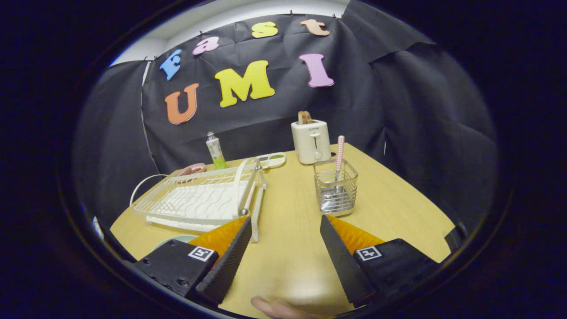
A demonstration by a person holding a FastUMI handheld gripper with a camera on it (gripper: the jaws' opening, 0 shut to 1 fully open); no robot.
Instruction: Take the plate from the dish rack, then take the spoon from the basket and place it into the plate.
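The jaws (285, 221) stand wide apart with nothing between them, just bare wooden surface (288, 248) showing in the gap. A fingertip (274, 308) of the person's hand peeks in close under the jaws, low against the surface.

Just ahead of the right finger sits the wire basket (335, 188), upright, with the spoon (339, 164) standing in it: bowl down in the bottom, a pink-and-white checked handle rising above the rim and leaning slightly. Basket and finger are near but apart.

Ahead of the left finger lies the white dish rack (199, 201), its near corner almost at the fingertip; no plate is standing in its slots. A pale green rim, maybe the plate (175, 240), shows beside the left finger, mostly hidden, so I can't be sure.

Between rack and basket runs an open lane of surface, straight up to the toaster (311, 141) at the back edge. Left of it lie a small tray (271, 159), an upright green bottle (215, 151) and a pink dish (191, 169) behind the rack. To the right of the basket the surface is free out to its edge.
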